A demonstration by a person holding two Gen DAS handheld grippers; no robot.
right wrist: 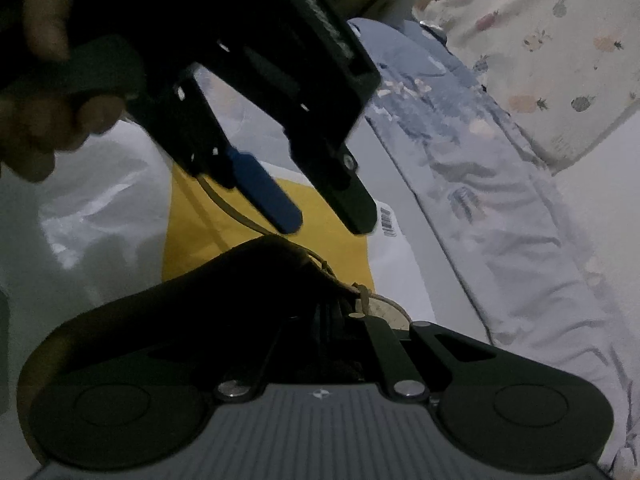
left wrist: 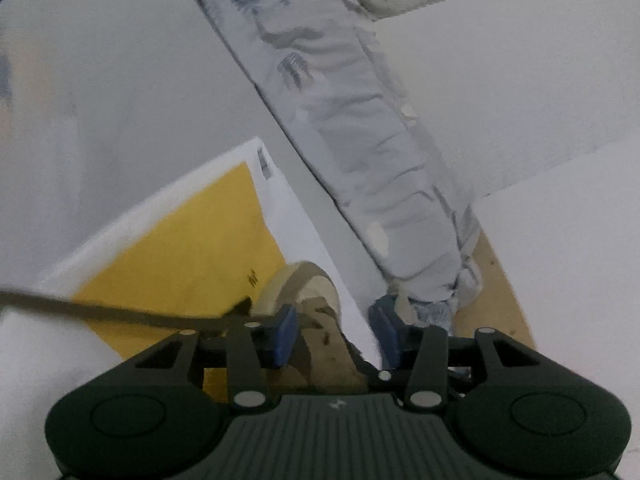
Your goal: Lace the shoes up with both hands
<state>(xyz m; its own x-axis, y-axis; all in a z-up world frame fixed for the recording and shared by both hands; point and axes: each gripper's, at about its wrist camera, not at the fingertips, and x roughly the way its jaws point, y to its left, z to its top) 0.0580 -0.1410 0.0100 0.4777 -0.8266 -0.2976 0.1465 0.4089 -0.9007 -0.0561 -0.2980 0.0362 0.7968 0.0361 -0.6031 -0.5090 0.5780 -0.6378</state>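
Filling the near edge of the left wrist view, the left hand-held gripper (left wrist: 334, 334) stands with its blue pads (left wrist: 285, 334) apart, nothing pressed between them; the tan shoe (left wrist: 308, 292) lies just past and between the pads, toe pointing away, on a yellow and white sheet (left wrist: 192, 248). A dark lace (left wrist: 120, 312) runs from the shoe's near side out to the left edge of that view, passing beside the left pad but not gripped by it. In the right wrist view the right hand-held gripper (right wrist: 340, 312) sits low and near, its jaws drawn together with no gap showing; whether they have hold of the lace I cannot tell, since the dark shoe top (right wrist: 256, 272) hides the fingertips, though a tan lace loop (right wrist: 362, 294) rises right at them. Beyond the shoe, the left hand-held gripper (right wrist: 324, 216) hangs in from the upper left, held by a hand (right wrist: 36, 92), its two fingers spread above the yellow sheet, and a thin strand of lace (right wrist: 224, 204) trails down from its left finger toward the shoe. Farther right, a blue-grey patterned bedsheet (right wrist: 480, 184) stretches away, and a cream cloth printed with fruit (right wrist: 540, 40) lies at the far right.
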